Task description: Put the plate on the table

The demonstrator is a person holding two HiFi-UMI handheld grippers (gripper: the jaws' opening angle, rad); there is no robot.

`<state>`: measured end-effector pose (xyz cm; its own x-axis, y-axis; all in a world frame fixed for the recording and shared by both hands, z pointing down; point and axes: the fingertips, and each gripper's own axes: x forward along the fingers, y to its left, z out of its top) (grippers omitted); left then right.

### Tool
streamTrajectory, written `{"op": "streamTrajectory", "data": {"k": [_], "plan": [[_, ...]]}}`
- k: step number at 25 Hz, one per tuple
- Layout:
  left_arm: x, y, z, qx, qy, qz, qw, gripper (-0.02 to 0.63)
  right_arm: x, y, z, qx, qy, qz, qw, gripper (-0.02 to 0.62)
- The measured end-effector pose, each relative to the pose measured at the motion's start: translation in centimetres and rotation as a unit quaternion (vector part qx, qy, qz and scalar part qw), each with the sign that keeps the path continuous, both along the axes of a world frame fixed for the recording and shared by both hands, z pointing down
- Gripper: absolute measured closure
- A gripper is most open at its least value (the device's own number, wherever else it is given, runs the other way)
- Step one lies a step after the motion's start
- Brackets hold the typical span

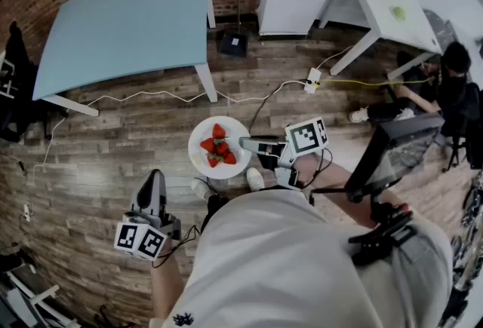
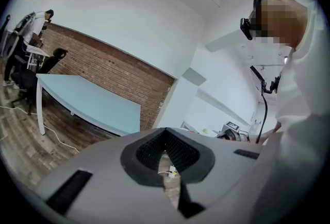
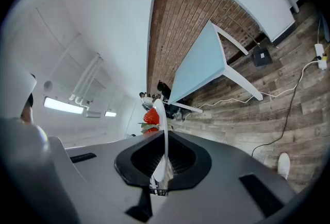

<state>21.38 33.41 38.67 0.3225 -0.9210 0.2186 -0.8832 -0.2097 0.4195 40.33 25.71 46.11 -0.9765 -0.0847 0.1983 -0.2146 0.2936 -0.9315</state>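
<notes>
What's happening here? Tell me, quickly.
A person holds a gripper in each hand. The right gripper is shut on the rim of a white plate carrying strawberries, held above the wooden floor. The light blue table stands ahead, with the plate not yet on it. The left gripper hangs shut and empty.

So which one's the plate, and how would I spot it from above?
Find the light blue table over the wooden floor. Nearer the person, the right gripper holds a round white plate by its rim. Only it carries red strawberries.

Plate [image 3: 164, 140] edge-on, hiding most strawberries [image 3: 150, 116].
</notes>
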Motion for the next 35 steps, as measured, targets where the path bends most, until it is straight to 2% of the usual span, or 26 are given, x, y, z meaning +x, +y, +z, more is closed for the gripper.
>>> {"op": "streamTrajectory", "data": {"k": [7,12,18,23,28,35], "plan": [[3.4,0.9,1.6,-0.016,0.008,-0.017,0.9997,0.604,3.1,0.1,0.5,0.005,-0.009,-0.008,1.000,0.578],[2.9,0.4,0.9,-0.018,0.006,-0.017,0.9997,0.604,3.1,0.0,0.2,-0.003,-0.007,-0.003,1.000,0.578],[6.1,-0.6,1.3,-0.020,-0.001,-0.015,0.9997,0.604,6.1,-1.1,0.9,-0.002,-0.011,-0.002,1.000,0.578],[3.2,-1.2,1.4,-0.020,0.006,-0.007,0.9997,0.604,3.3,-1.5,0.5,-0.003,-0.009,0.004,1.000,0.578],[2.1,-3.1,1.2,-0.015,0.006,0.001,0.9999,0.604,1.9,-3.1,0.1,0.003,-0.013,0.007,1.000,0.578],[-4.9,-4.0,1.4,-0.009,0.021,0.019,0.9996,0.604,-5.2,-4.5,-0.7,0.013,-0.006,0.023,1.000,0.578]]}}
